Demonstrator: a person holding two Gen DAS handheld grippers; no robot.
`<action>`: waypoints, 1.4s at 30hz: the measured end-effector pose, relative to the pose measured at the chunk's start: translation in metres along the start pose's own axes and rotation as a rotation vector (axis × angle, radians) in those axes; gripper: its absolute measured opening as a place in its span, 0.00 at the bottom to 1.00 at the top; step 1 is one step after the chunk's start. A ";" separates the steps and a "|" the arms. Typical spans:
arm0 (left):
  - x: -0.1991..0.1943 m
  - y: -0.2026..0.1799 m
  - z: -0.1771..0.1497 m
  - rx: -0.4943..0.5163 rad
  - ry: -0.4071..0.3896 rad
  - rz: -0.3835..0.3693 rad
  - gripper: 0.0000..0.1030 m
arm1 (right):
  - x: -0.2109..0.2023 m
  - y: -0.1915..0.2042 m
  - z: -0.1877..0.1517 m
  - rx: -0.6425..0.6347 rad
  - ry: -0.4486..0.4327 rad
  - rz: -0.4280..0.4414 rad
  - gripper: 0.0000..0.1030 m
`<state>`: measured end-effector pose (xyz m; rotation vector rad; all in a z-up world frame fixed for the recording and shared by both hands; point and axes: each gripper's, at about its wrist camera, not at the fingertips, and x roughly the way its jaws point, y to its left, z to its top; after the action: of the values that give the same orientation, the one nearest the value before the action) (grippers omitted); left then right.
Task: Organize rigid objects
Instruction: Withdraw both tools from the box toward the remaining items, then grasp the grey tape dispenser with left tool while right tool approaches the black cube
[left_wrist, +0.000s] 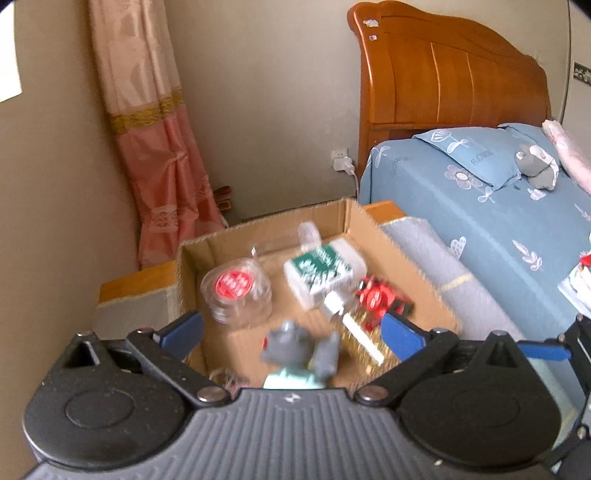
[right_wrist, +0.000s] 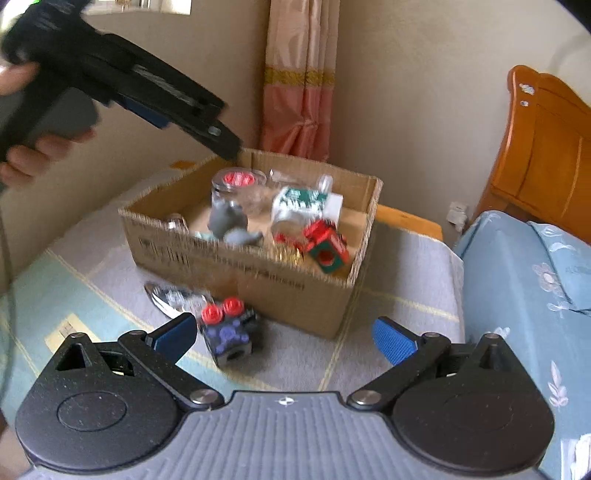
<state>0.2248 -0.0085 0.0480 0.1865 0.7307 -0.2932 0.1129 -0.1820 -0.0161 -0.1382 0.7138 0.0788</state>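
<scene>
While both pairs of fingers are held spread and empty, the left gripper (left_wrist: 291, 332) is poised above the filled cardboard box (right_wrist: 236, 258). A purple-and-black toy (right_wrist: 229, 336) is seen just ahead of the right gripper (right_wrist: 284, 332), nearer its left finger. A pickup seems in hand; centring and closing are called for next.

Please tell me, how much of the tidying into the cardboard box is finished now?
Mostly done: the cardboard box already holds a jar, a grey figure and a red-green cube. Nothing is in hand: the left gripper and right gripper are open. Left outside: the dark block toy and a blurry shiny item.
</scene>
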 end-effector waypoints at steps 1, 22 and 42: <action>-0.002 0.001 -0.008 -0.004 0.002 0.005 0.99 | 0.002 0.003 -0.005 0.007 0.008 0.006 1.00; -0.017 0.024 -0.111 -0.153 -0.006 0.052 0.99 | 0.075 0.017 -0.037 0.061 0.058 0.039 1.00; 0.018 0.015 -0.127 -0.153 0.072 0.000 0.99 | 0.076 -0.013 -0.037 0.258 0.051 -0.172 1.00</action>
<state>0.1625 0.0359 -0.0559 0.0527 0.8211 -0.2303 0.1477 -0.1983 -0.0923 0.0461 0.7545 -0.1811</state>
